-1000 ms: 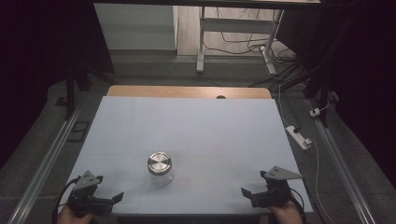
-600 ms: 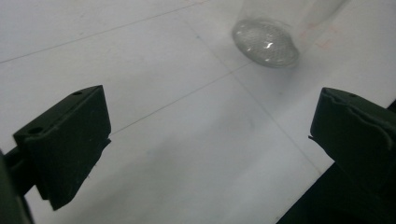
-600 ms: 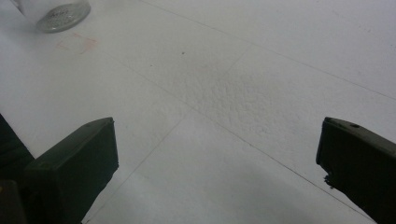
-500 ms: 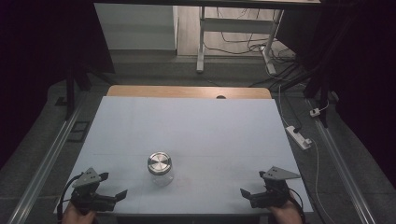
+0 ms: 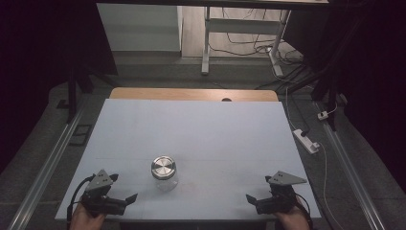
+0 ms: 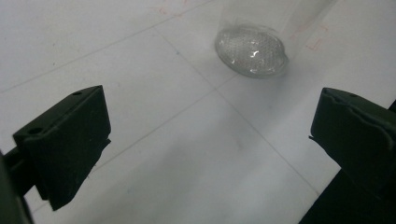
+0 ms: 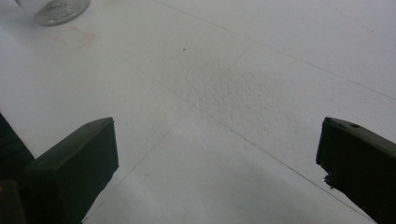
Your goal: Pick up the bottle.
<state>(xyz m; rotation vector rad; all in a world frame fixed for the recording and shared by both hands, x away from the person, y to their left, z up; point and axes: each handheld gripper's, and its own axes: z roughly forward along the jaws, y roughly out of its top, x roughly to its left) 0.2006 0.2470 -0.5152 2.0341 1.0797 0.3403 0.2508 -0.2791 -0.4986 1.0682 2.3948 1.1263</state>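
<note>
A clear glass jar point(image 5: 164, 174) with a silver metal lid stands upright on the white table point(image 5: 201, 129), near the front and a little left of centre. My left gripper point(image 5: 125, 201) sits at the front left corner, open, jaws pointing right toward the jar; the jar's base point(image 6: 251, 50) lies ahead of its empty jaws. My right gripper point(image 5: 253, 201) rests at the front right, open and empty, jaws pointing left. The jar's base point(image 7: 60, 10) shows at the top left of the right gripper view.
The table's wooden far edge point(image 5: 191, 94) runs along the back. A white power strip point(image 5: 307, 140) and cables lie on the floor to the right. Metal rails point(image 5: 48, 167) flank the table. Broad bare surface lies behind the jar.
My left gripper has slid a little to the right along the front edge, closer to the jar. The right gripper and jar have stayed put.
</note>
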